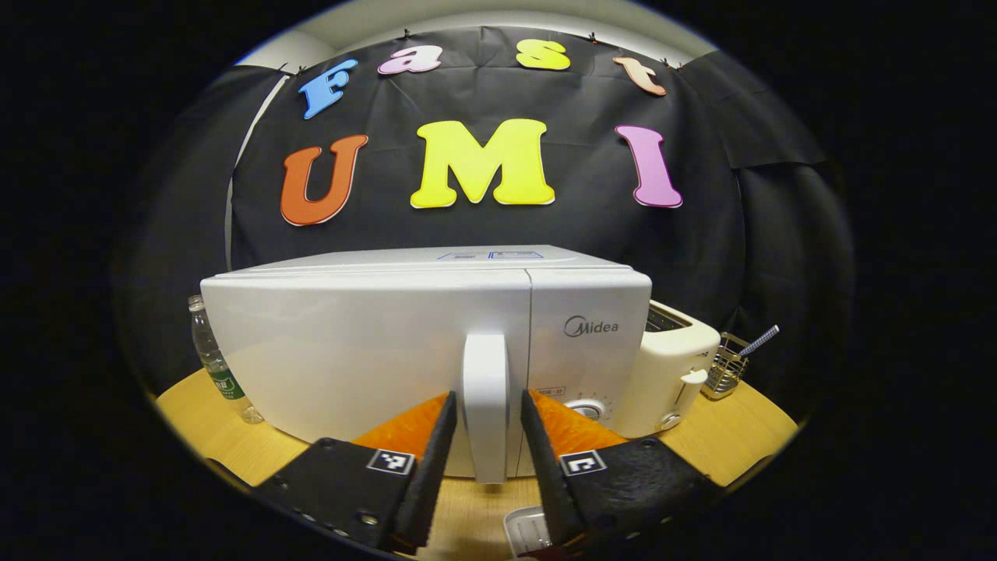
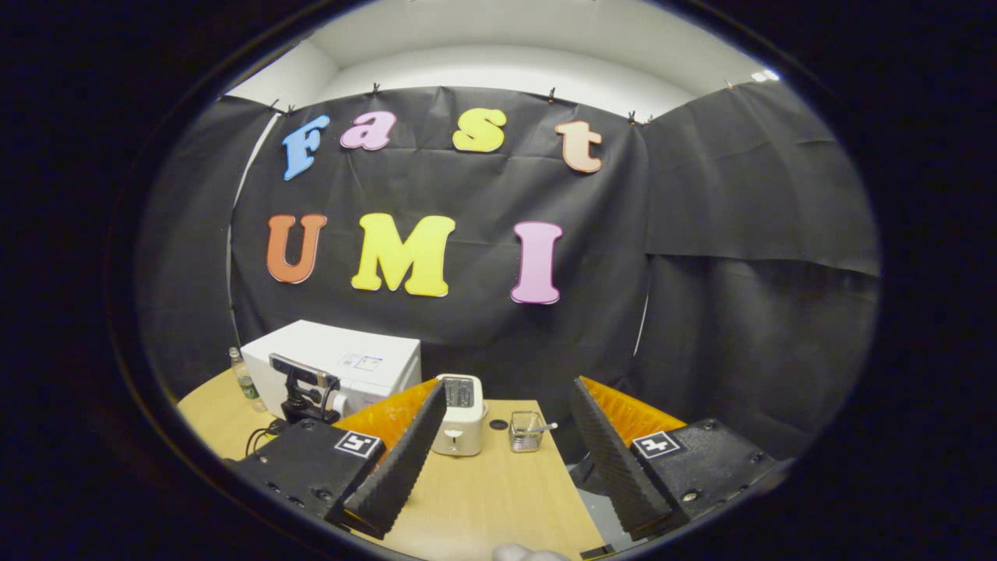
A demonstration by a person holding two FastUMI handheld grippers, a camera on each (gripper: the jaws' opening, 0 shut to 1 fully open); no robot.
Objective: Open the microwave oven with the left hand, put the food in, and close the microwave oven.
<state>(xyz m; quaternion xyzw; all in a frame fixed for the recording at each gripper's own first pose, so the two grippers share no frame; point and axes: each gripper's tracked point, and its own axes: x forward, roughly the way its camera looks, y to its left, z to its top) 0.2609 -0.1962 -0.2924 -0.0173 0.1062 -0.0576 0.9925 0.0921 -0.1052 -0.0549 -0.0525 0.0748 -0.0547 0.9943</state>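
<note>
Right now your left gripper (image 1: 487, 413) has its jaws spread on either side of the microwave's (image 1: 374, 351) upright door handle (image 1: 484, 389), with gaps showing, so they are not squeezing it. The door is shut, and "Midea" is printed on the control panel at right. Just right of the microwave stands a toaster (image 1: 676, 366), then a wire basket (image 1: 724, 365); a water bottle (image 1: 214, 358) stands at its left. Your right gripper (image 2: 506, 425) hangs open over the wooden table (image 2: 483, 499), well back, seeing the microwave far left. Food is not identifiable.
</note>
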